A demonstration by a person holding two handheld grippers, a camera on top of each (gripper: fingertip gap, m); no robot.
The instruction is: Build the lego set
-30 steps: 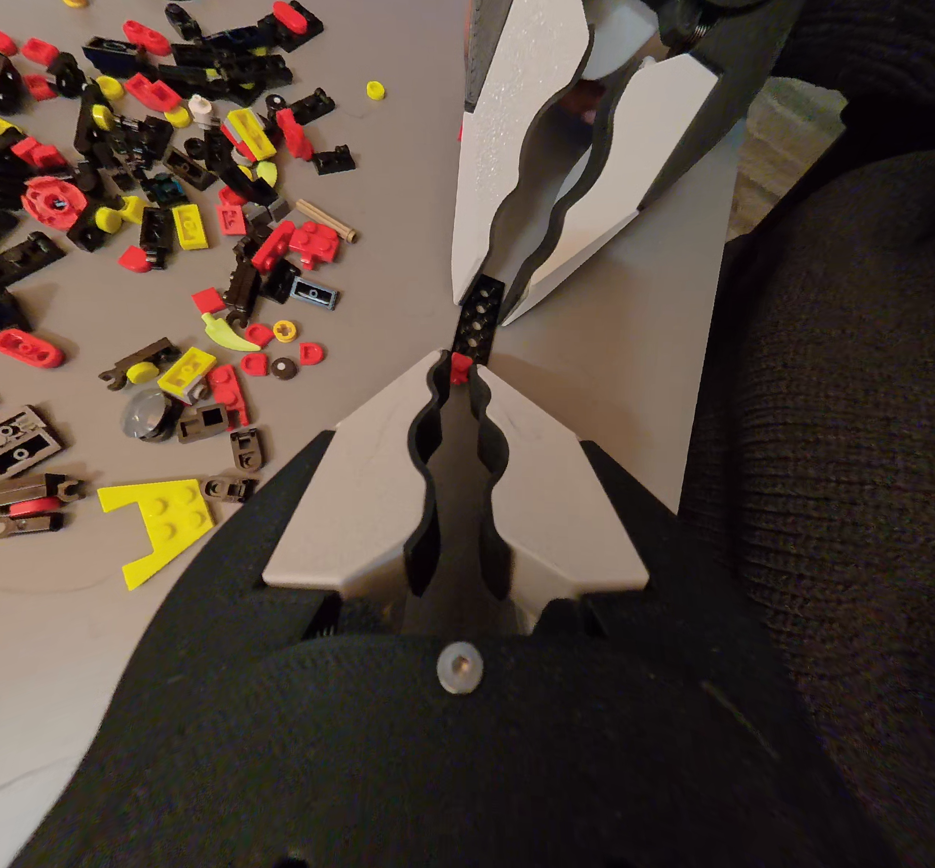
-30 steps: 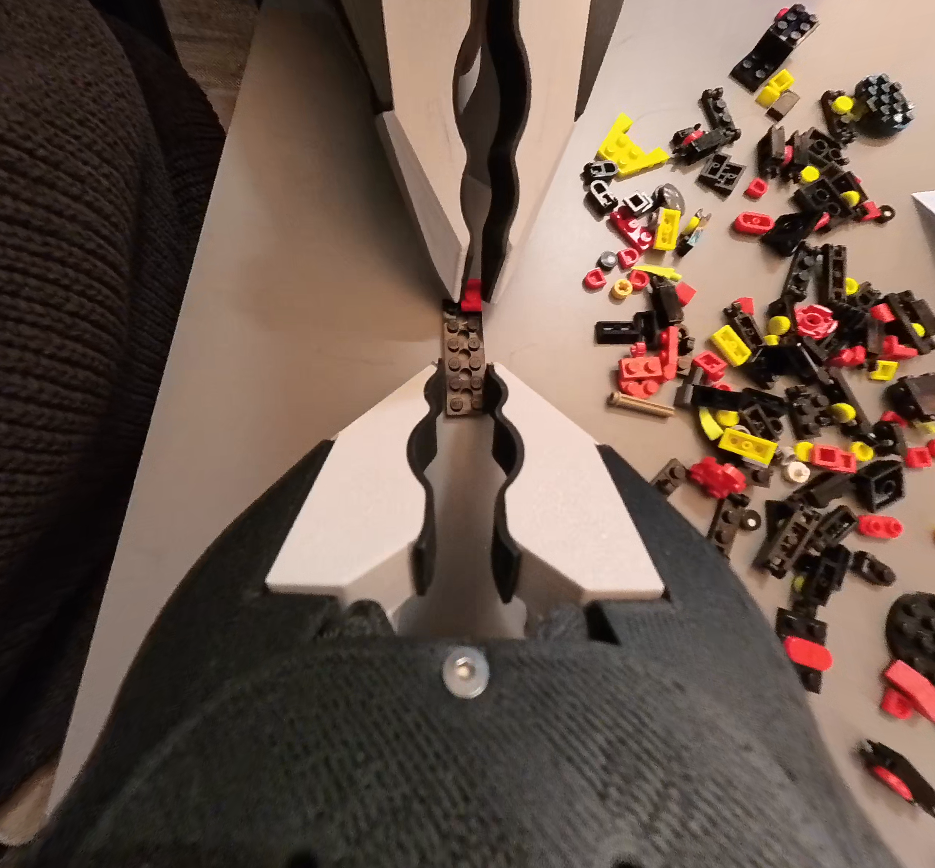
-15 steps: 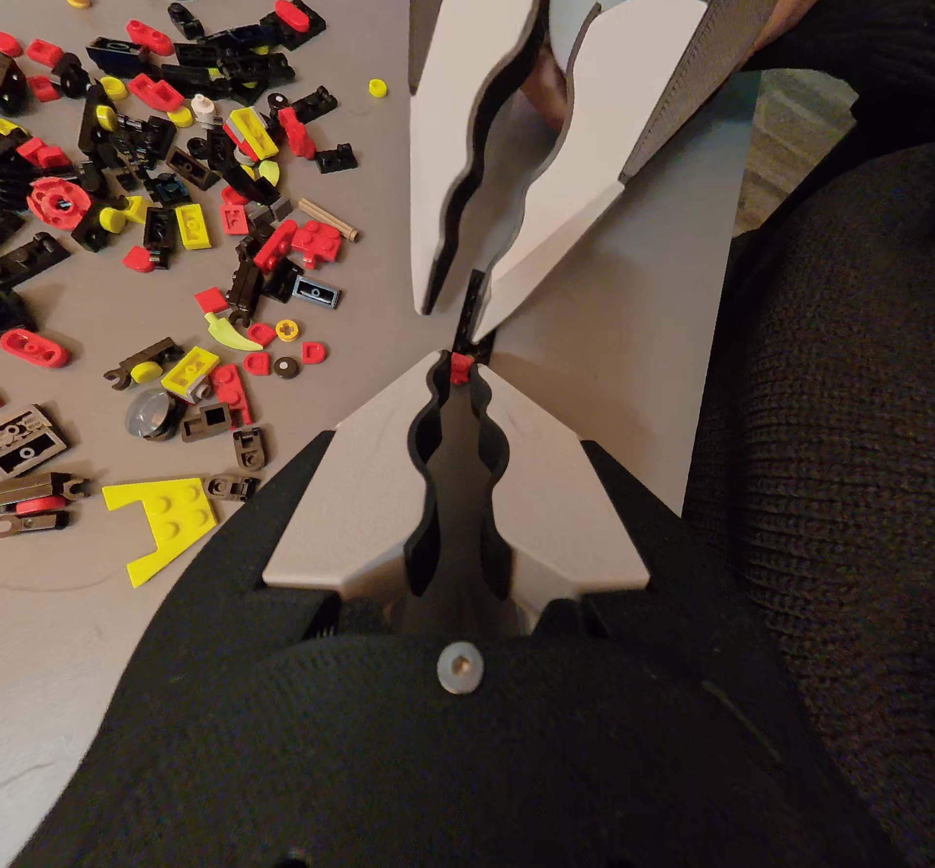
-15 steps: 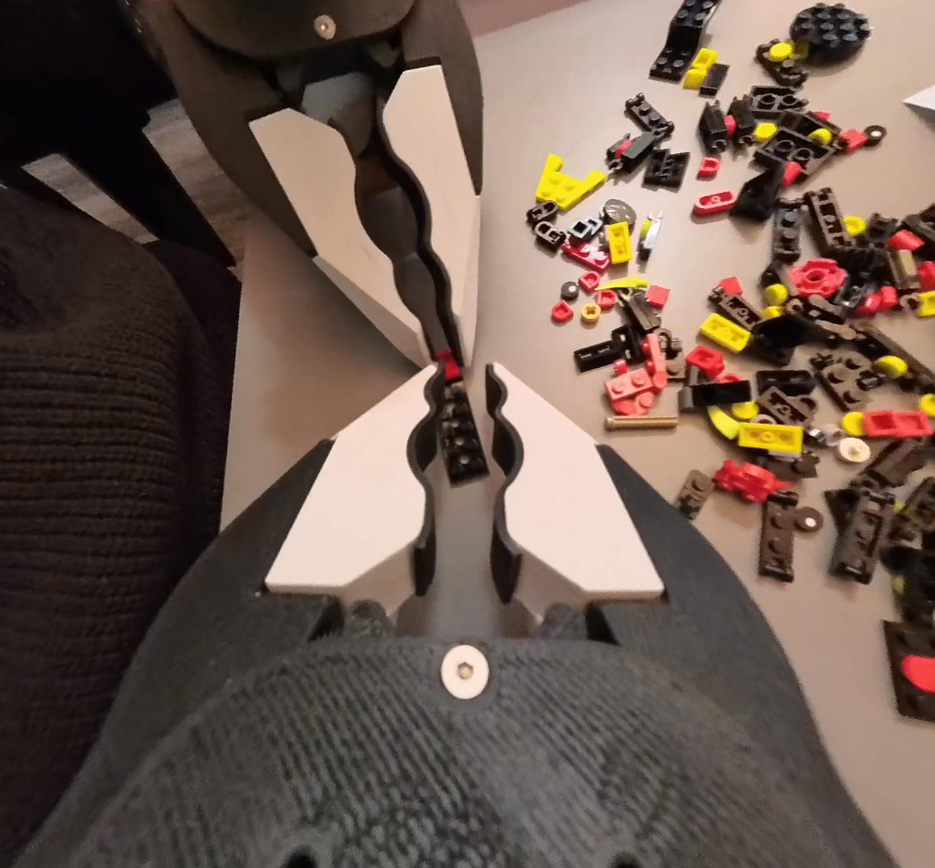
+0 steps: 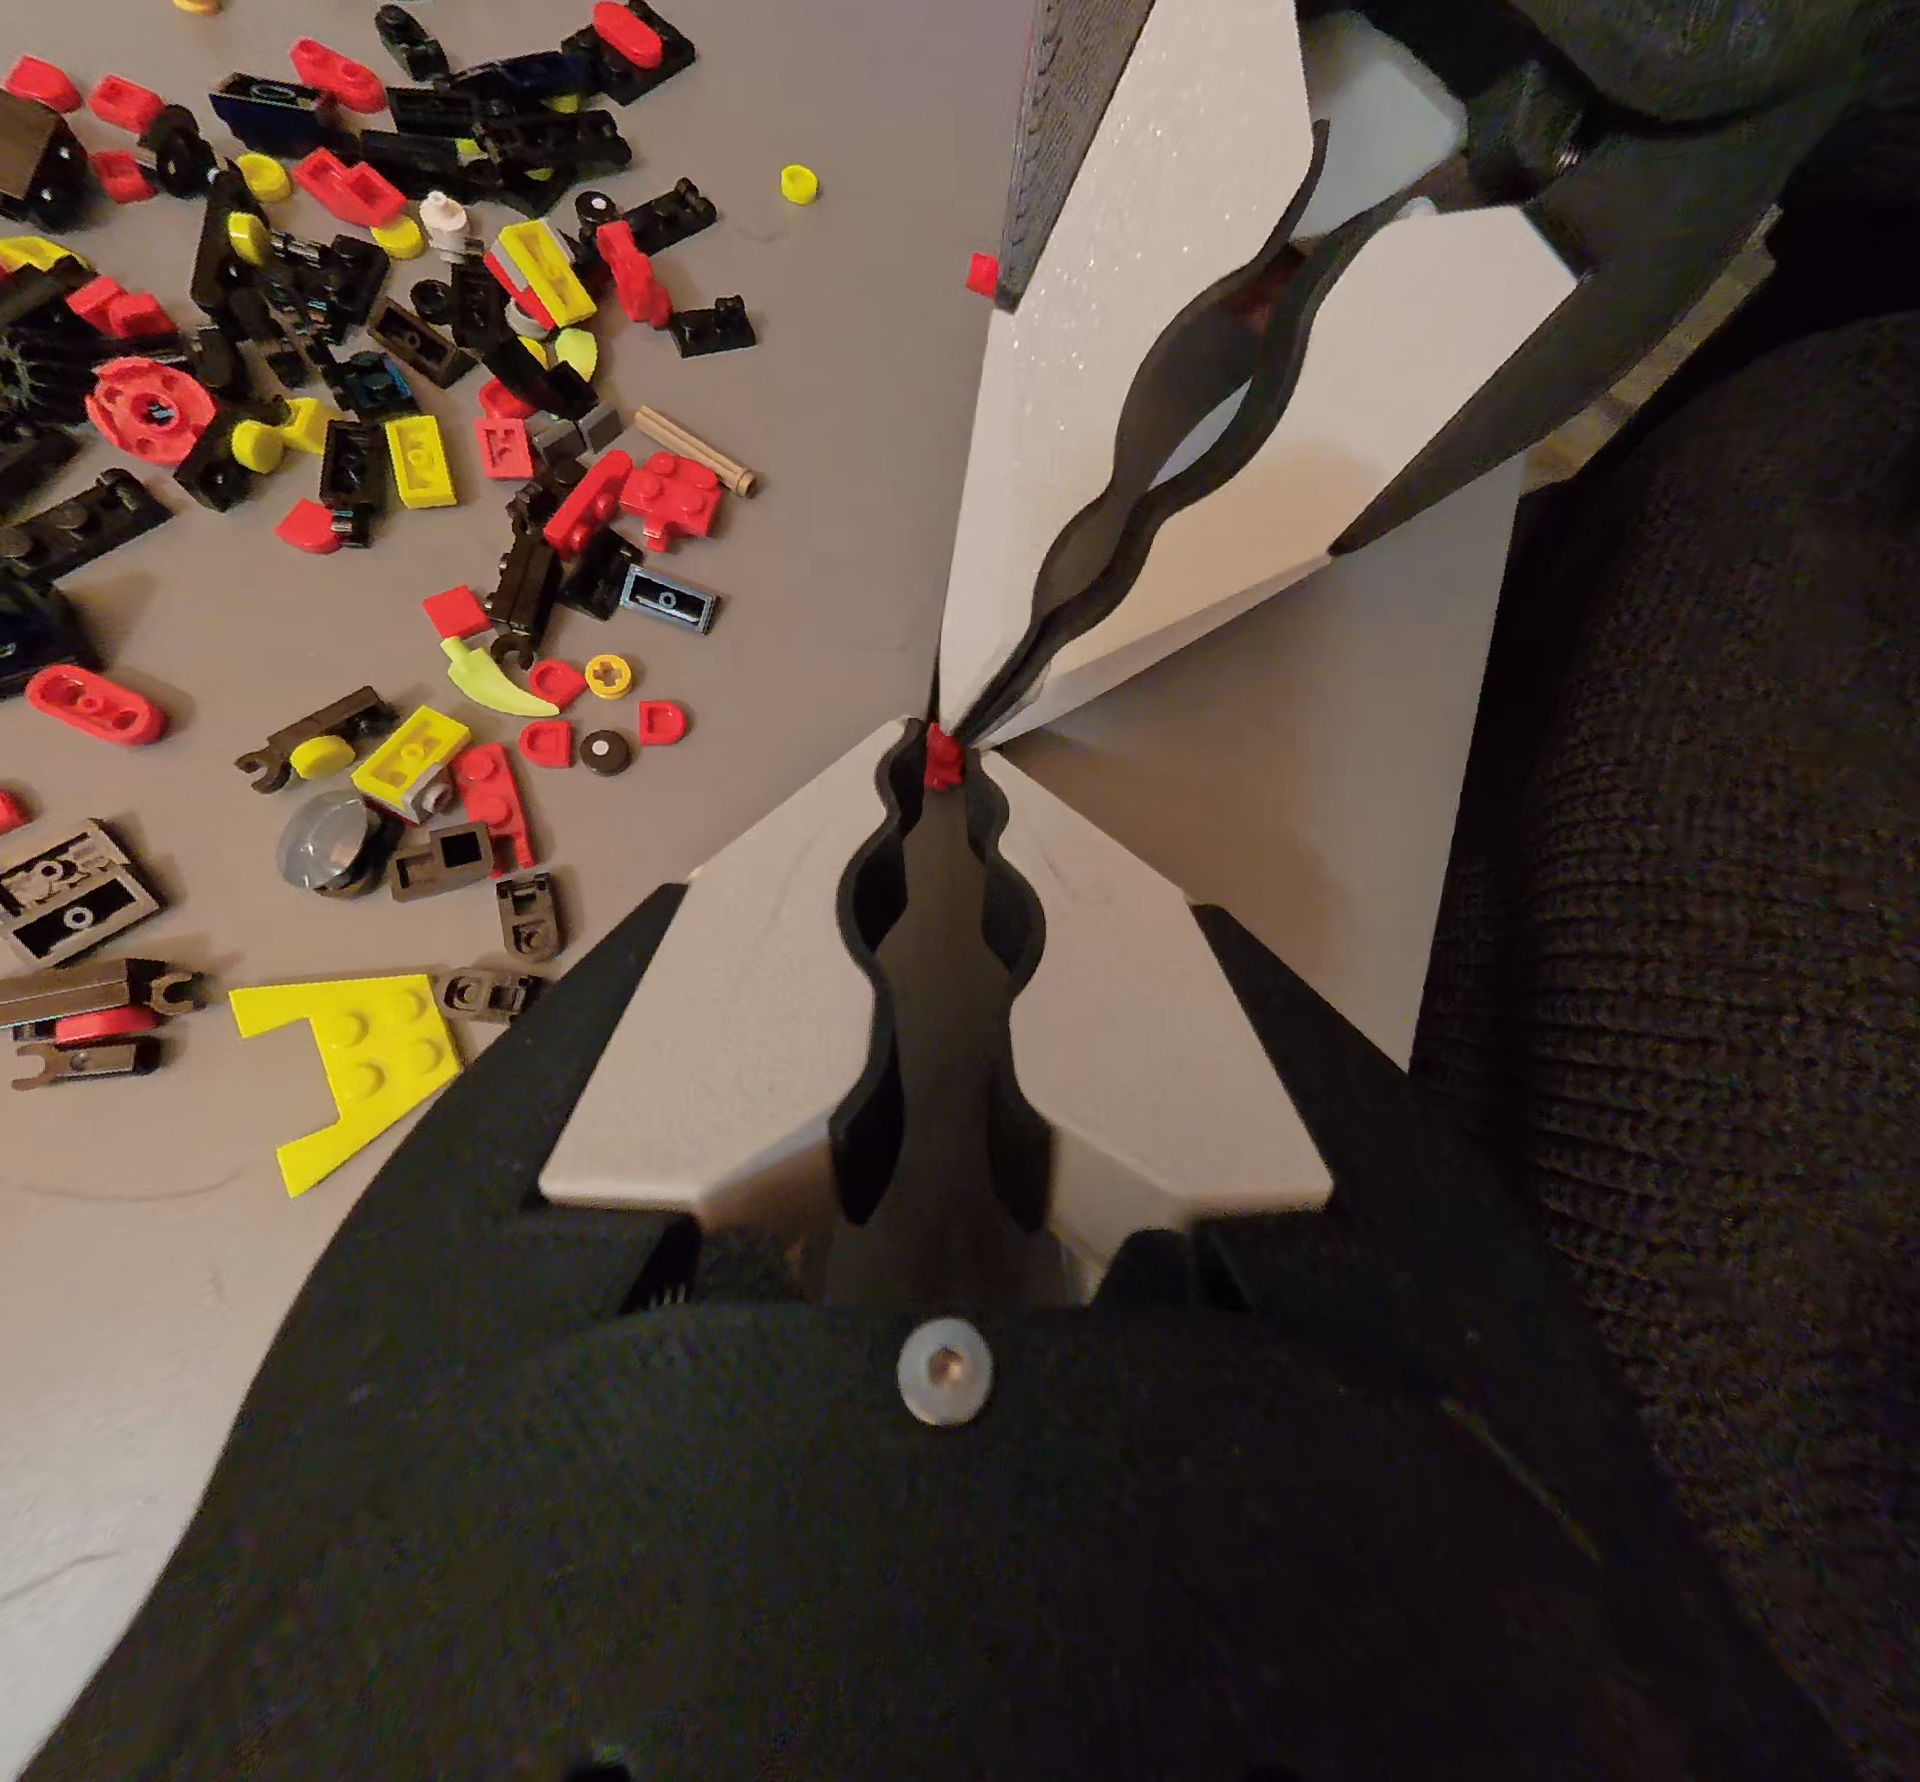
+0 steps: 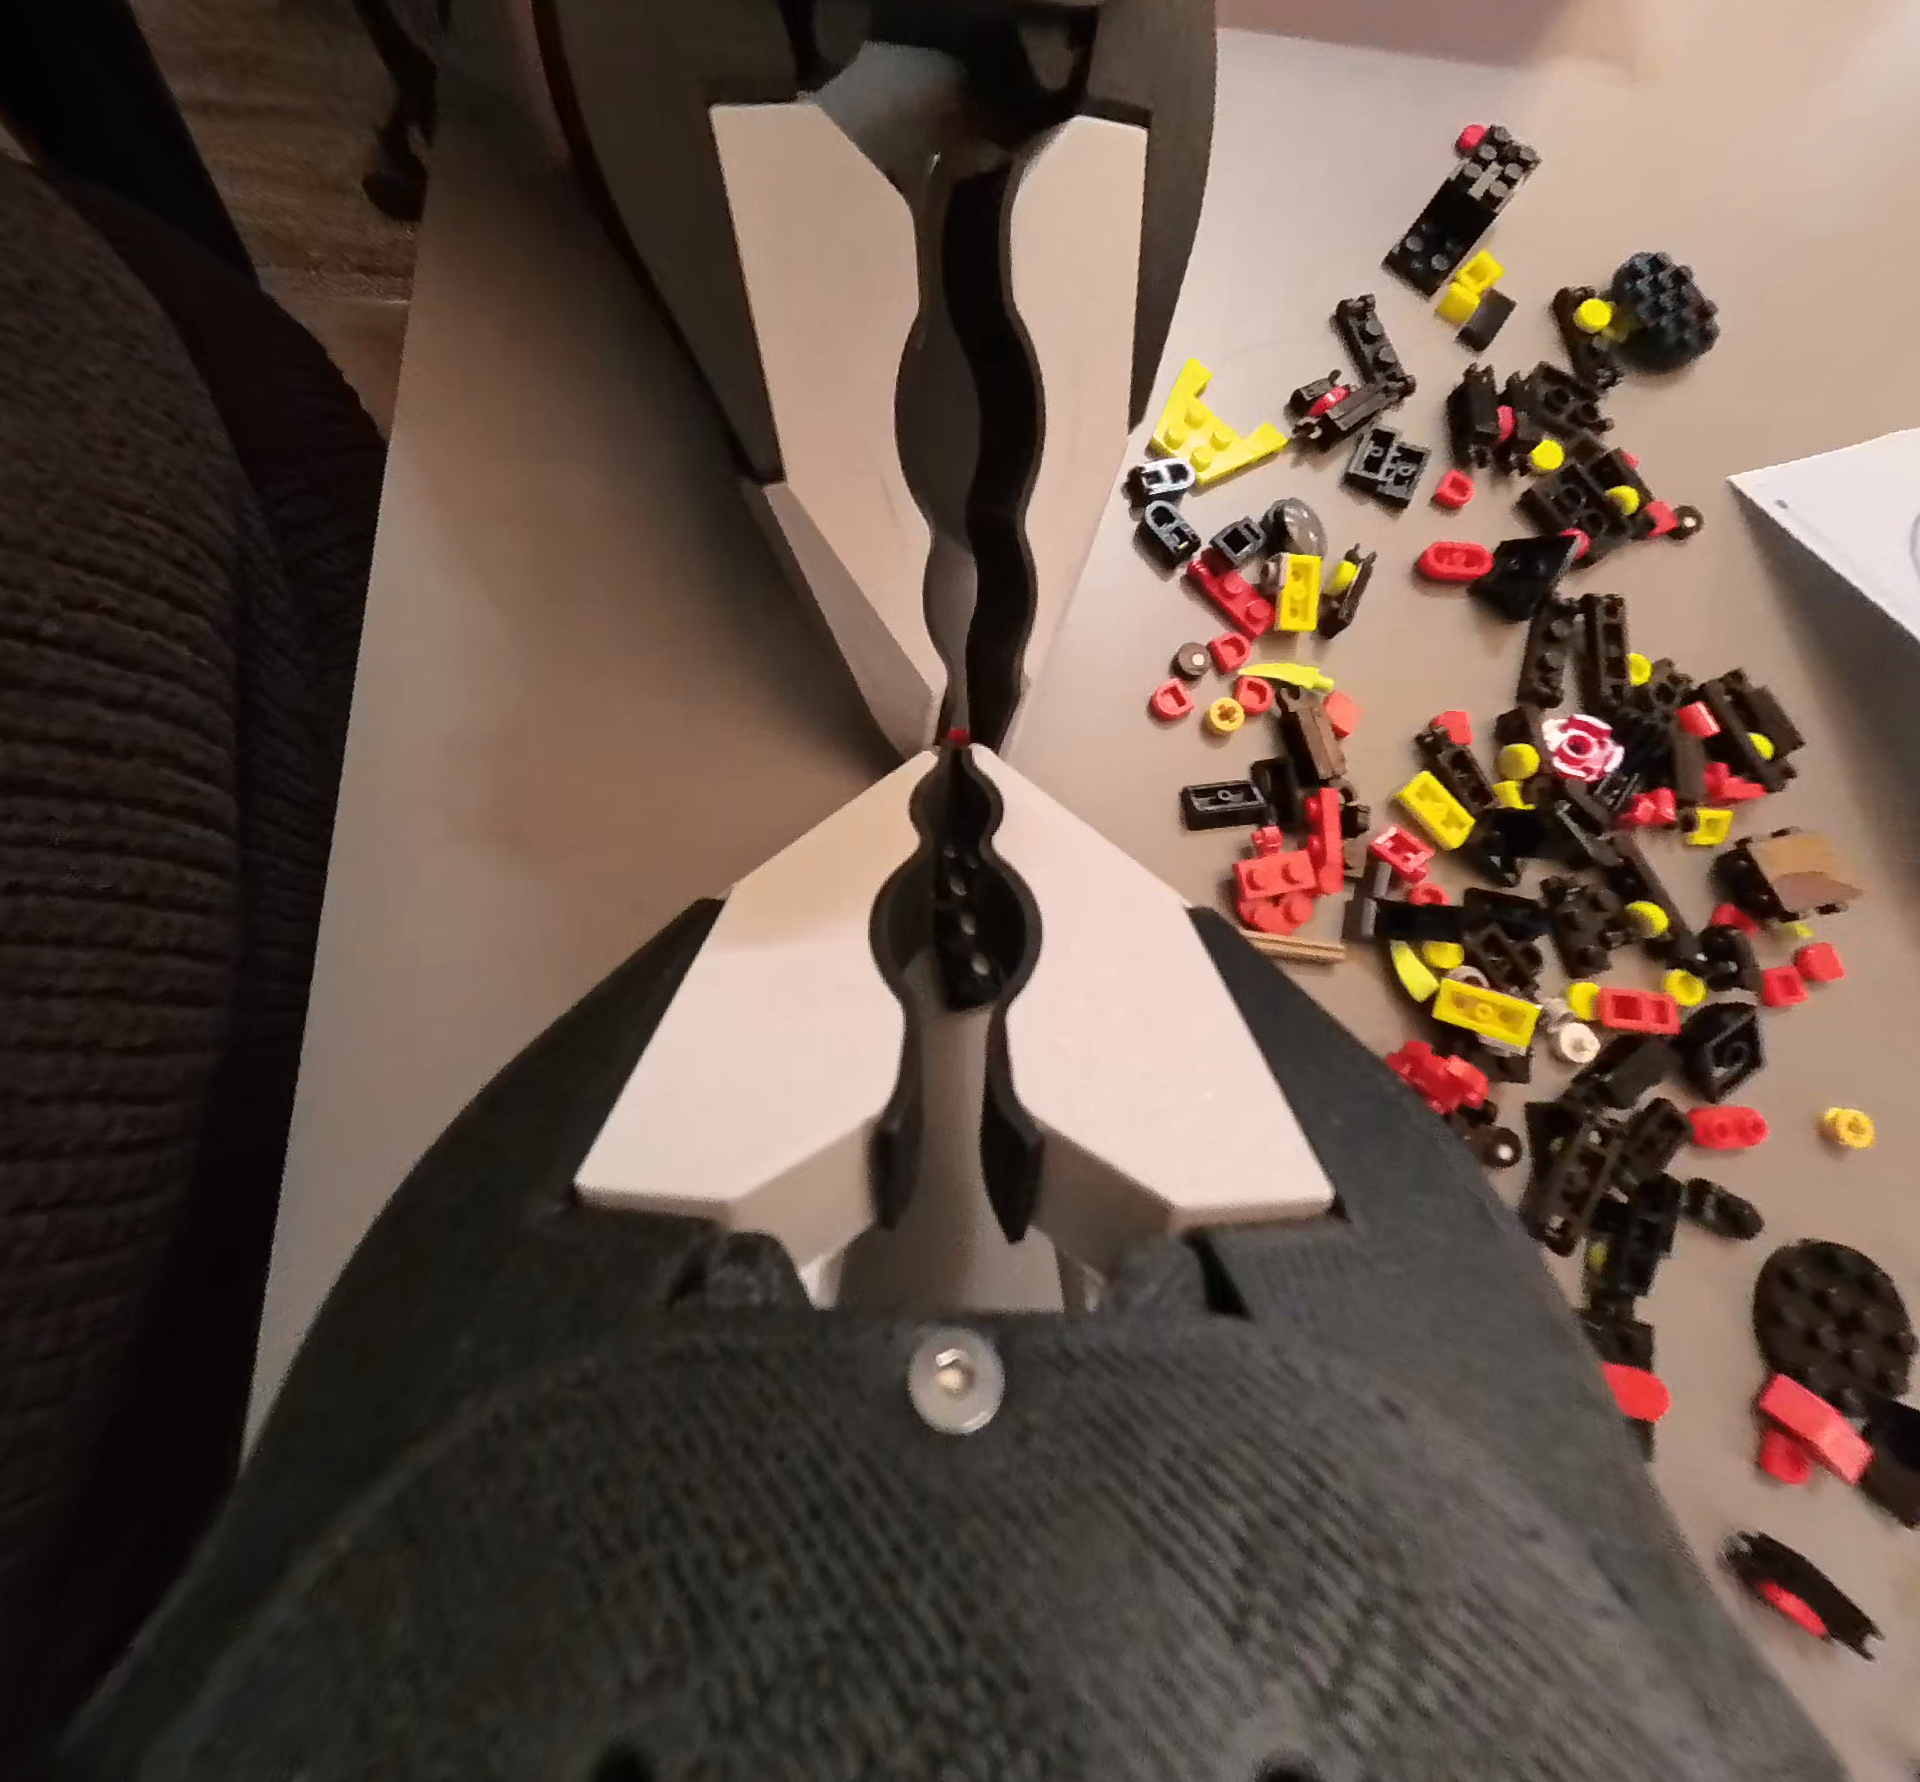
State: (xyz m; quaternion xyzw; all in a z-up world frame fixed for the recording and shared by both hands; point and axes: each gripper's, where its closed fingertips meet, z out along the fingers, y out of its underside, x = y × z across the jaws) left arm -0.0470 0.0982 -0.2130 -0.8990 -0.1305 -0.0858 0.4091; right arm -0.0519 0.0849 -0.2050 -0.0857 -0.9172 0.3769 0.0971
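Red brick [image 5: 942,764], black plate [image 6: 961,911], grey table [image 5: 862,70]

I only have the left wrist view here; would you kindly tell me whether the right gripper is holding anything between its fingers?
Observer: Yes. In the right wrist view, the right gripper is shut on a black plate that lies lengthwise between its pads.
Operator: Does the plate reach my red piece?
Observer: Its front end runs up to the fingertips, where only a sliver of red shows. Whether they touch is hidden.
Operator: Is there anything else worth knowing?
Observer: A white sheet of paper lies beyond the loose bricks, at that view's right edge.
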